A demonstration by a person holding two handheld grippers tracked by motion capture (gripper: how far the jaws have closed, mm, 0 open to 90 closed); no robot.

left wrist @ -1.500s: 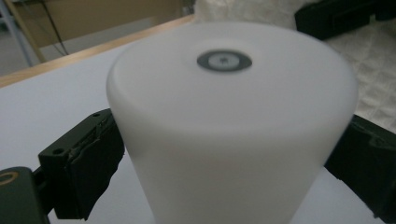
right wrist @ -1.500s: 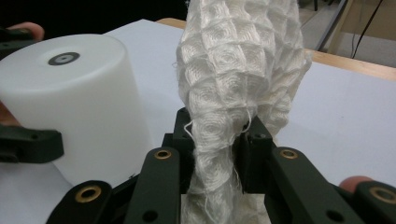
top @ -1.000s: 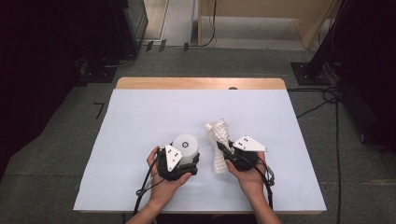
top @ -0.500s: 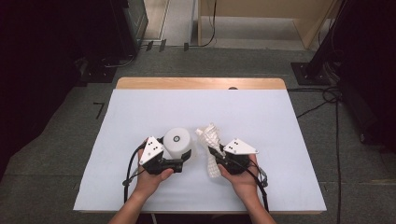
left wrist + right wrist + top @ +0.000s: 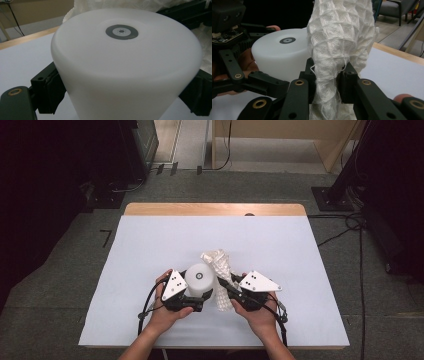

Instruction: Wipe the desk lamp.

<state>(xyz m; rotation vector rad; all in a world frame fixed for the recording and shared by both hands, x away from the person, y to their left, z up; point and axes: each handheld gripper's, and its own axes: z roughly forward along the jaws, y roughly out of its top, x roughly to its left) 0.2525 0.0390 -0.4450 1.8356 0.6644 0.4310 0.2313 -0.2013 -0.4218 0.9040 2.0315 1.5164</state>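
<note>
One white cup (image 5: 199, 279) and one white cloth (image 5: 220, 270) sit near the counter's (image 5: 300, 250) front edge; left tongs (image 5: 200, 296) clasp the cup, right tongs (image 5: 223, 287) pinch the cloth.

A smooth white cup (image 5: 199, 279) stands upside down just below the frame's centre, a small grey ring mark on its upturned base. Touching its right side, a white waffle-weave cloth (image 5: 219, 262) rises bunched and crumpled.
</note>
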